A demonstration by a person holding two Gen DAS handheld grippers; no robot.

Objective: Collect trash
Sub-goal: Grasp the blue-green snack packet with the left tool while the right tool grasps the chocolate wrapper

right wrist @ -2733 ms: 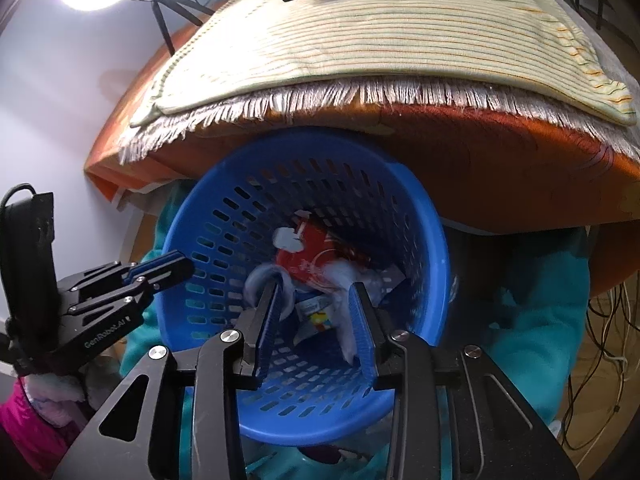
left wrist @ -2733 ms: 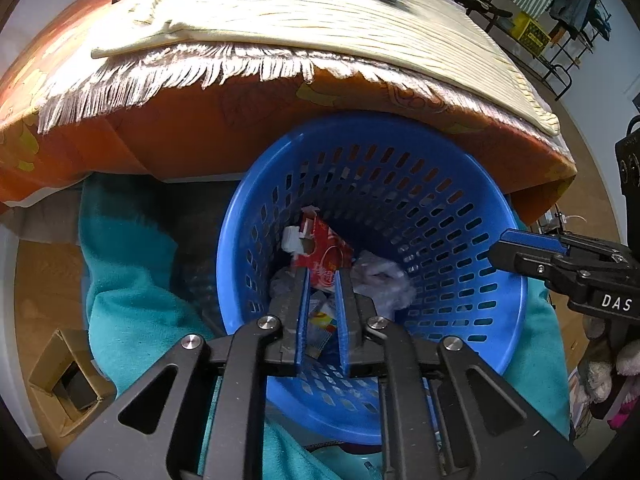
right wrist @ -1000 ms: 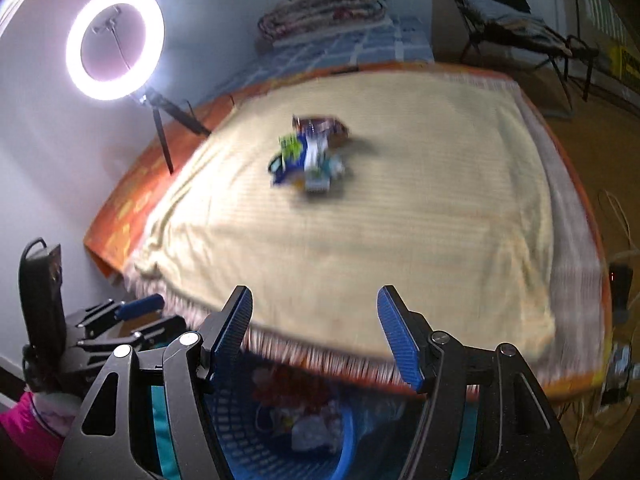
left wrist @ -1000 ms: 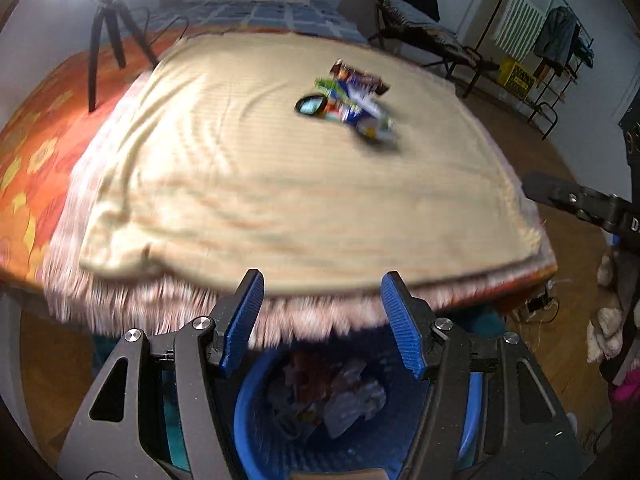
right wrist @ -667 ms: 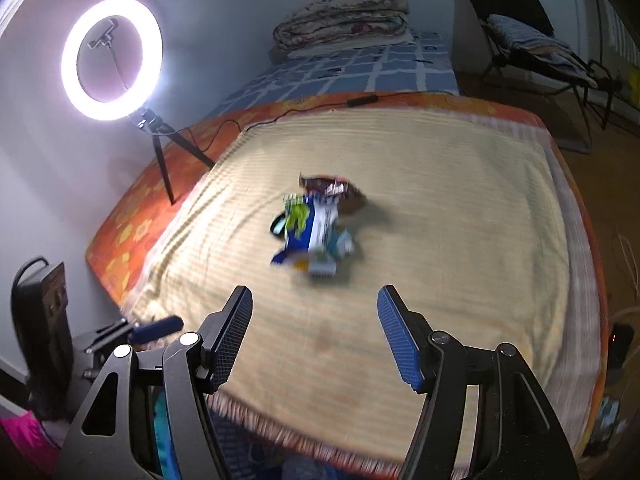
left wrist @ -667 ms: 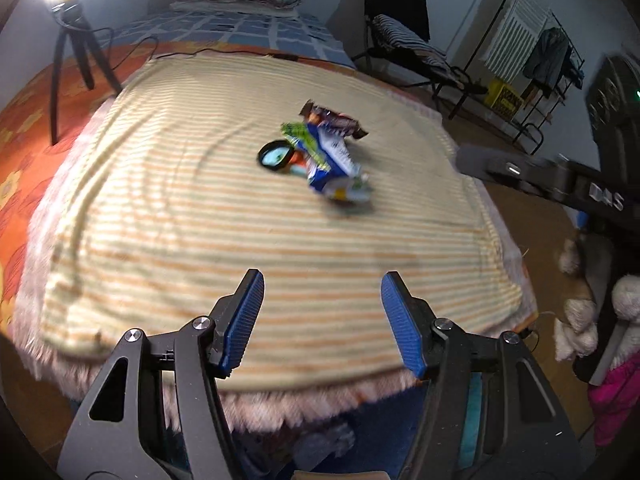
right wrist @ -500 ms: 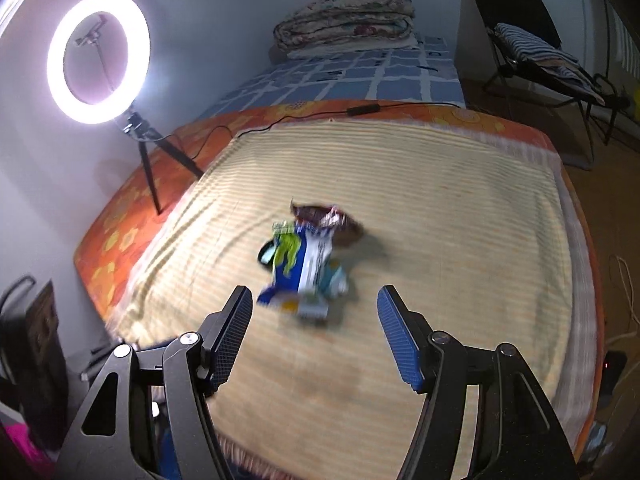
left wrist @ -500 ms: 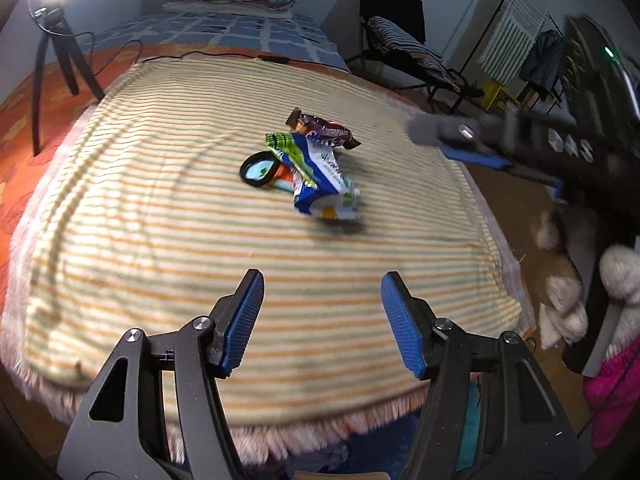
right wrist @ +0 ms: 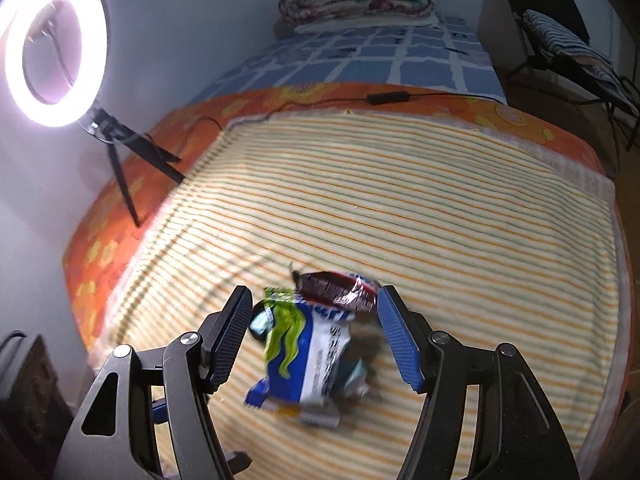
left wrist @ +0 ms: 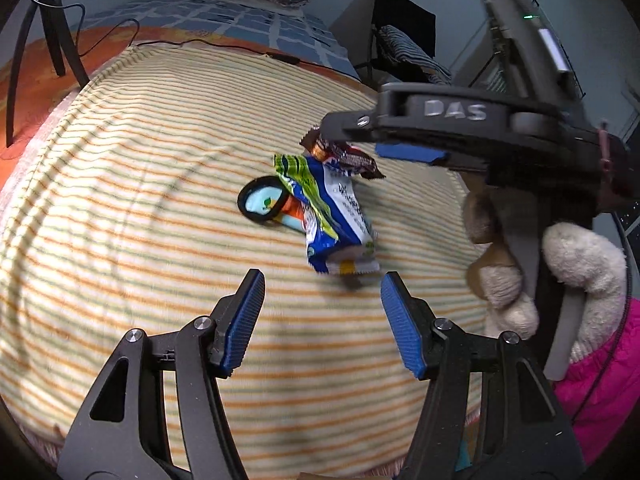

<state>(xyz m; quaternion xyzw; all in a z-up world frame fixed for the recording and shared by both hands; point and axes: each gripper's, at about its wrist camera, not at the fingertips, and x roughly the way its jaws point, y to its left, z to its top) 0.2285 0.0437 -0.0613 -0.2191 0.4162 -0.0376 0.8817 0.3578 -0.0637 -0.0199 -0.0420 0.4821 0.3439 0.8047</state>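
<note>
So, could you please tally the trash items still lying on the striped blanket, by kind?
Blue and green snack packet: 1
Brown wrapper: 1
Black-rimmed round lid, light blue inside: 1
Total: 3, heaped together on the striped blanket. More may be hidden beneath the packet.

blanket: soft striped woven cloth, matt | blue-and-white wrapper: glossy crinkled plastic film | brown wrapper: shiny foil-like film | left tool: matt black plastic, ribbed blue pads, metal screws | bedsheet: orange flowered cloth
</note>
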